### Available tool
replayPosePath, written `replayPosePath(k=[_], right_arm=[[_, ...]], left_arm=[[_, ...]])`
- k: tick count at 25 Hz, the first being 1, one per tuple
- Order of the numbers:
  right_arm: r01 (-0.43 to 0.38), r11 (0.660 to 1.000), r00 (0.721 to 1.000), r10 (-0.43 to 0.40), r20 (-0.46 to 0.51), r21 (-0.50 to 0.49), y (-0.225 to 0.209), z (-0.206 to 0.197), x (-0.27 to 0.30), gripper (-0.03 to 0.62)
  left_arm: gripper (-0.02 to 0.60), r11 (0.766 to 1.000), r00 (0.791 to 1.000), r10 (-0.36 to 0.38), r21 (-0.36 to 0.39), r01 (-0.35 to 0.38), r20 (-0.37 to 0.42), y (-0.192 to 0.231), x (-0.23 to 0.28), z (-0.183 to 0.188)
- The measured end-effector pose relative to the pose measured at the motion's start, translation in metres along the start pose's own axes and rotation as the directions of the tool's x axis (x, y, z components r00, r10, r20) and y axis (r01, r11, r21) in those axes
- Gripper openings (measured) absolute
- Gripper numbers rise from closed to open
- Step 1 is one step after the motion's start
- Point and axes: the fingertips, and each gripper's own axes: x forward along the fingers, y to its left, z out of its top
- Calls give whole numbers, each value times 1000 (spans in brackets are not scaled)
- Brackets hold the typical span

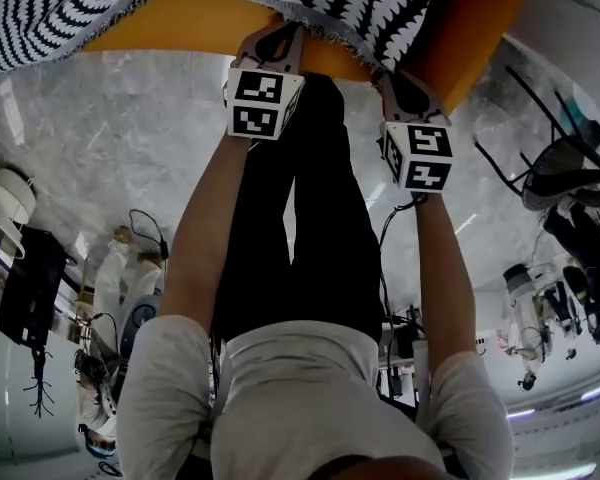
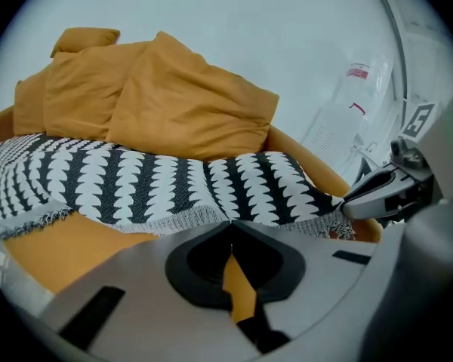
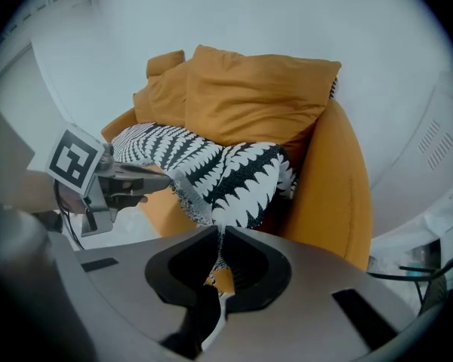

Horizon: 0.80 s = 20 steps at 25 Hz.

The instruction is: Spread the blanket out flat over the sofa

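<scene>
I'm holding the blanket (image 1: 40, 13) by its near hem with both tools. The left gripper (image 1: 278, 36) is pinched tight on the edge, and the right gripper (image 1: 395, 76) is clamped on a fold close beside it. The cloth is lying across the sofa (image 1: 190, 30) seat, reaching away from the jaws toward the far cushions (image 2: 181, 104), long axis left to right. It's bunching at the right arm, so I'm judging the right gripper nearer that slack.

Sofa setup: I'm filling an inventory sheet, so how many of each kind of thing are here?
Sofa: 1
Blanket: 1
Cushions: 2 (front cushion, back cushion)
Tongs: 2 (left tongs, right tongs)
Total: 6
</scene>
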Motion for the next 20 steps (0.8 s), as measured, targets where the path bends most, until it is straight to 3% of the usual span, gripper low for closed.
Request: replayPosePath(k=[6, 11, 20], right_arm=[[29, 999, 1000, -29, 4, 43, 18, -8, -11, 58], [51, 988, 999, -49, -15, 145, -41, -83, 13, 58], [21, 986, 999, -15, -37, 167, -12, -87, 21, 58]], left_arm=[[15, 998, 998, -58, 37, 59, -17, -14, -35, 10], [15, 990, 991, -110, 74, 116, -78, -78, 13, -42], [14, 998, 993, -61, 14, 63, -98, -46, -10, -54]])
